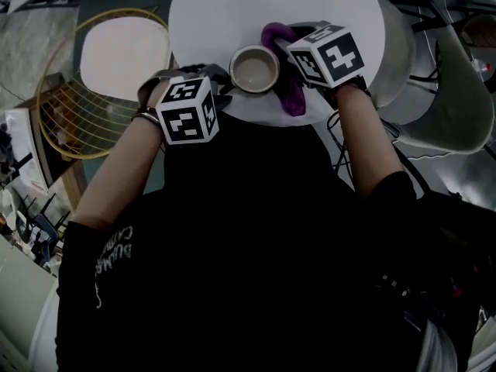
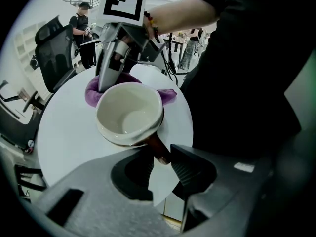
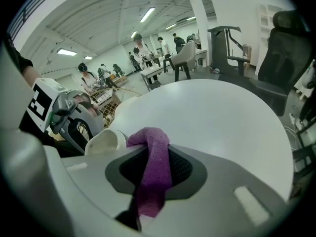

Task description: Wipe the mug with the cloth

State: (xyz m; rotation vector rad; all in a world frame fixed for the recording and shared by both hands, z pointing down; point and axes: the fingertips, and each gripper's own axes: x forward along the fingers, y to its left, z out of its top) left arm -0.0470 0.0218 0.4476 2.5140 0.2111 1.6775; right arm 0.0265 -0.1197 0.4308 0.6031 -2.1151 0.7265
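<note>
Left claw (image 2: 160, 158) is closed on the brown handle (image 2: 157, 149) of the mug (image 2: 129, 113). The handle sits right between the tips of its two jaws, and both jaws touch it. The mug is white inside and has nothing in it. It is near the edge of the round white table (image 1: 310, 6), on the side close to the person. In the left gripper view it looks tipped a little toward the claw. I cannot tell if its bottom sits flat on the table.

Right beside the mug is the purple cloth (image 1: 285, 91). It touches the side of the mug away from the handle and curls around it a bit. The right claw (image 3: 154, 171) is closed on this cloth. A strip of cloth runs up between its jaws and folds over at the top, next to the mug's rim. The rest of the cloth lies on the table.

Both claws are close together, one on each side of the mug. Each has a white cube with black squares on it. The person holding them has bare arms and a black shirt.

Off the table, on the person's left, is a yellow wire frame (image 1: 70, 122). A black office chair (image 2: 54, 53) stands past the far side of the table. More people, tables and chairs are far back in the big room.
</note>
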